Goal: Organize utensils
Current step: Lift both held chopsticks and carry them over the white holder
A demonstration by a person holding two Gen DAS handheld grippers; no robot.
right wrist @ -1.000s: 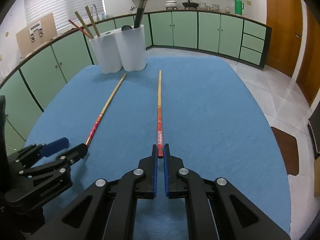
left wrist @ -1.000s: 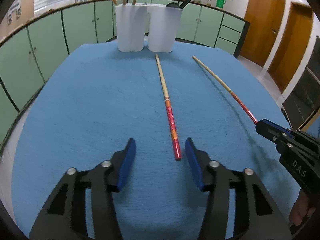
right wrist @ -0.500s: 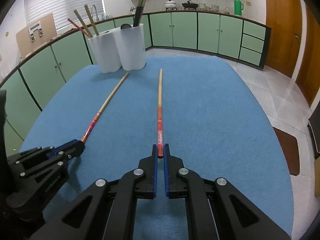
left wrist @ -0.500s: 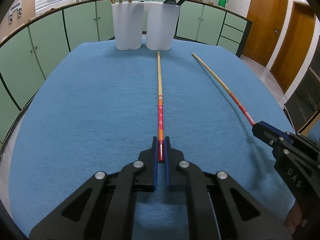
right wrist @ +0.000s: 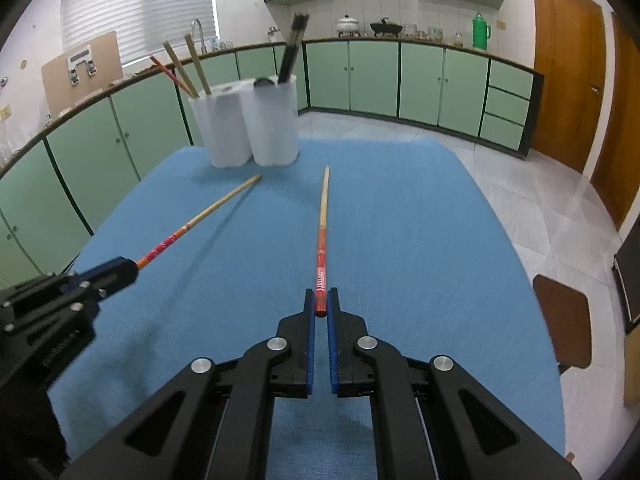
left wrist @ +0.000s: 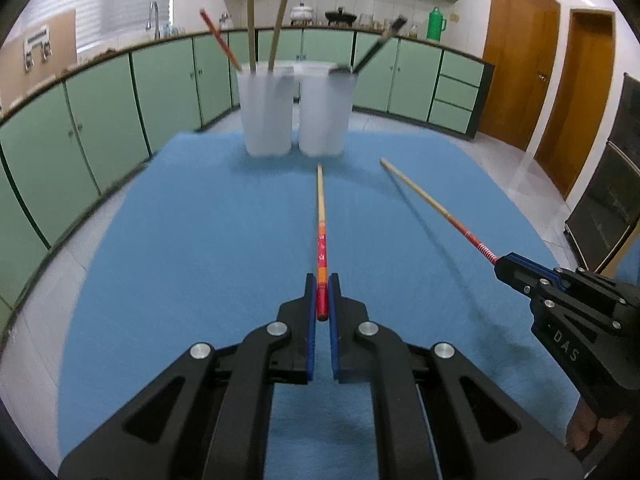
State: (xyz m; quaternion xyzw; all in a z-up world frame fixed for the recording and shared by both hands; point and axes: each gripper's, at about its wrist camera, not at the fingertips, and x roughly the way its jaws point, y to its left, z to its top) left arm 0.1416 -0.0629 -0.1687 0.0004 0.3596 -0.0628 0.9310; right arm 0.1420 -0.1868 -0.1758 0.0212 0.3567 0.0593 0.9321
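Note:
Each gripper holds one long wooden chopstick with a red patterned end, lifted above the blue cloth. My left gripper is shut on the red end of a chopstick; it also shows in the right wrist view. My right gripper is shut on the other chopstick, seen in the left wrist view. Both chopsticks point at two white cups at the far edge: the left cup holds several chopsticks, the right cup holds dark utensils.
The table stands in a kitchen with green cabinets around it. A wooden door is at the right. The floor drops off past the table's right edge.
My left gripper closed on the red end of its chopstick and lifted it. My right gripper, shut on its chopstick throughout, rose too. Both views now sit higher, with the cups blurred by motion.

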